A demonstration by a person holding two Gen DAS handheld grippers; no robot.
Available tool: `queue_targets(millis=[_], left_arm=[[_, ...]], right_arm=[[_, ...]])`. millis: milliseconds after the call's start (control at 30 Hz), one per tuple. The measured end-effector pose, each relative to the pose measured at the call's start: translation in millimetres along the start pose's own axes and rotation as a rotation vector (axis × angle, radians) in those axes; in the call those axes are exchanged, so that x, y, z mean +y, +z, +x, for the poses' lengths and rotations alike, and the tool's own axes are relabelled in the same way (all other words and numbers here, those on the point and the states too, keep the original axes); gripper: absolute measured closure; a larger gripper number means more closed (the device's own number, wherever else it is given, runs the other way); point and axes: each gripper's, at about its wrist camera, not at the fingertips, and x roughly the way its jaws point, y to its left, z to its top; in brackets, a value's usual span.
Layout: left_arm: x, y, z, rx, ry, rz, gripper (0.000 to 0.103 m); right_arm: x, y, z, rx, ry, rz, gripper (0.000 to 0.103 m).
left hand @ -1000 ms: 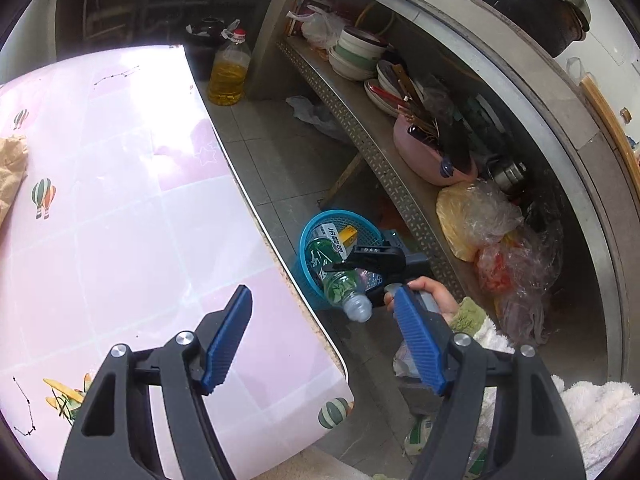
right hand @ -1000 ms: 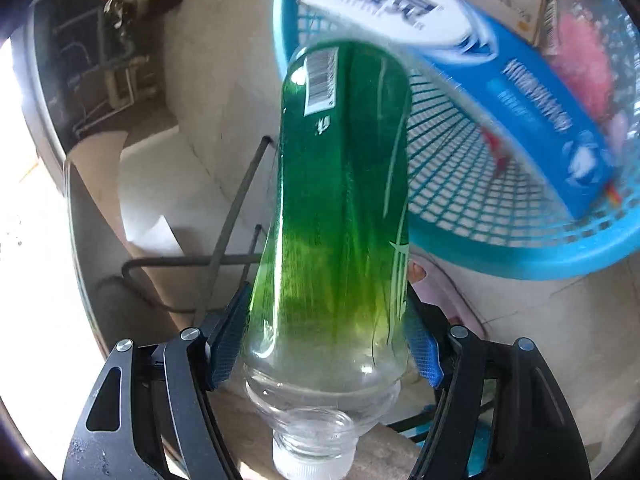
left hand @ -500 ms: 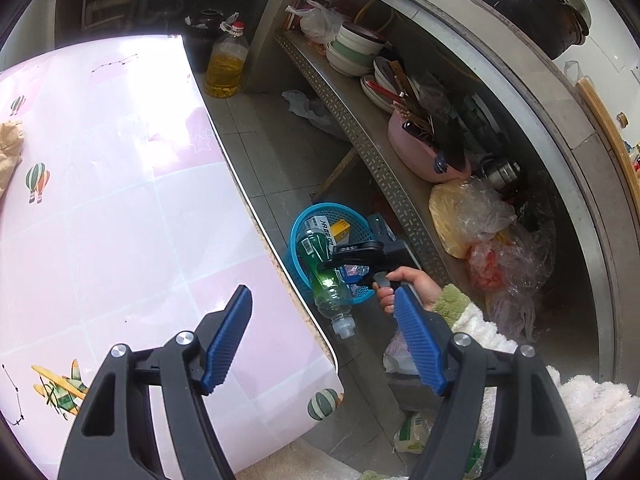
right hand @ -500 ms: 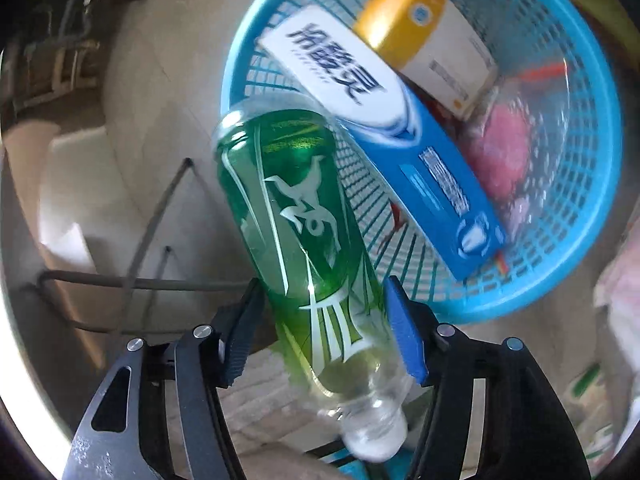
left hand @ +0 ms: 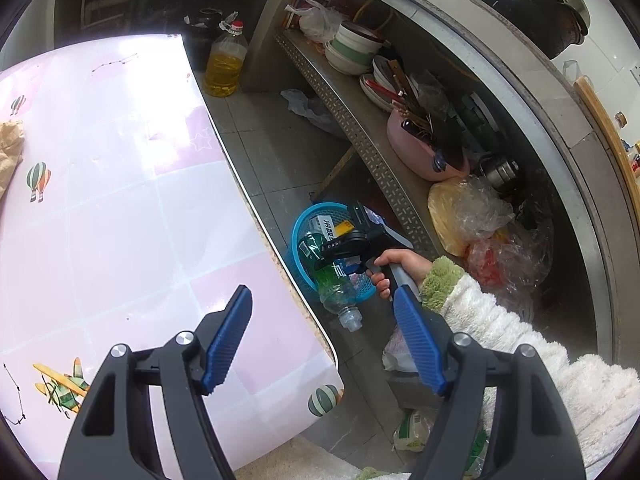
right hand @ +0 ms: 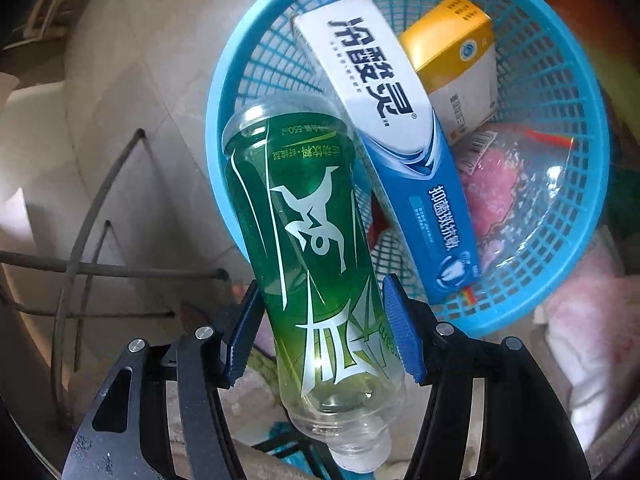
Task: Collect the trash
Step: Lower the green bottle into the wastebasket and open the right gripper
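An oil jug (left hand: 225, 65) is sitting on the floor past the worktop's (left hand: 120, 200) far corner, bowls (left hand: 352, 50) and a pink basin (left hand: 420, 152) crowding the shelf (left hand: 360, 136).

Right claw (right hand: 322, 332) swung bottle (right hand: 308, 248) over basket (right hand: 592, 128)

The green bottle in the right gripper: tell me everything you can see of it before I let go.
The green bottle is clear plastic under a green wrap with white figures and lettering, and looks empty. A white cap closes its neck, which points back toward the camera, base toward the blue basket. It hangs tilted, its base over the basket's near rim. The right gripper clamps its lower body between the blue pads. Whether it touches the rim or the toothpaste box inside cannot be told.
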Motion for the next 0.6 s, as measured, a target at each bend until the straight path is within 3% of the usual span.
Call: queue_targets(millis=[333,600], left_arm=[[4.1,-0.5,1.4,0.005,-0.032,-0.016,0.032],[5.3,-1.9,-3.1,0.000,-0.052,-0.017,0.032]], right_arm=[[35.5,48.2,17.0,0.077,-0.112,-0.014,0.046],[53.2,94.8,58.8,0.107,-0.188,0.020,0.048]])
